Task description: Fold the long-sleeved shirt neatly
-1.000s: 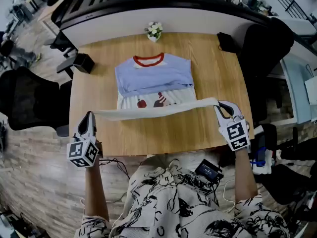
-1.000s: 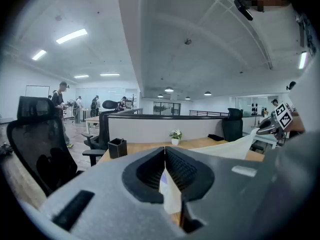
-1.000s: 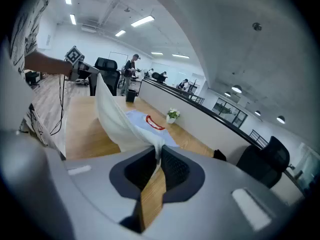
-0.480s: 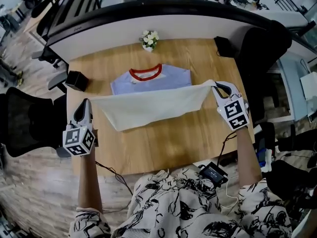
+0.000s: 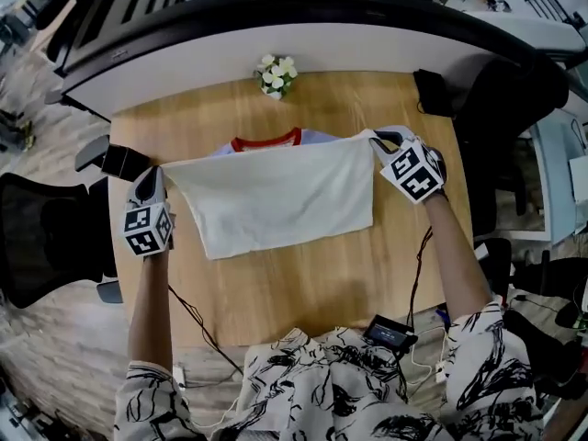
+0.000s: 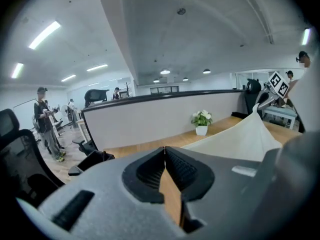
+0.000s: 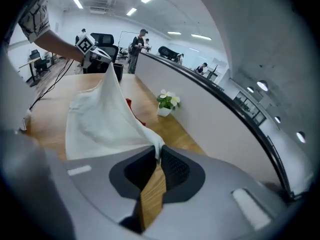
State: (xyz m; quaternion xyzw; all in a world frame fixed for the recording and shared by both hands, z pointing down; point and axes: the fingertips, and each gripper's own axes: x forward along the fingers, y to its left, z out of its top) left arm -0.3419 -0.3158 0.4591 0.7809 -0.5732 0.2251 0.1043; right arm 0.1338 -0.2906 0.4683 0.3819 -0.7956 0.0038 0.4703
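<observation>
The long-sleeved shirt (image 5: 276,196) lies on the wooden table (image 5: 303,283), its white lower part lifted and stretched taut over the blue body. Only the red collar (image 5: 266,141) and a strip of blue show past the raised edge. My left gripper (image 5: 156,176) is shut on the shirt's left corner, my right gripper (image 5: 378,139) on its right corner. In the right gripper view the white cloth (image 7: 100,119) runs into the shut jaws (image 7: 157,154). In the left gripper view the jaws (image 6: 164,151) are pressed together and the cloth (image 6: 240,139) fans out to the right.
A small pot of white flowers (image 5: 276,73) stands at the table's far edge. A black box (image 5: 119,161) sits at the left edge and a black object (image 5: 432,93) at the far right corner. Office chairs flank the table; a curved counter (image 5: 303,35) runs behind it.
Both grippers have moved away from me toward the collar, carrying the white hem over the blue body. The shirt's printed front is now covered.
</observation>
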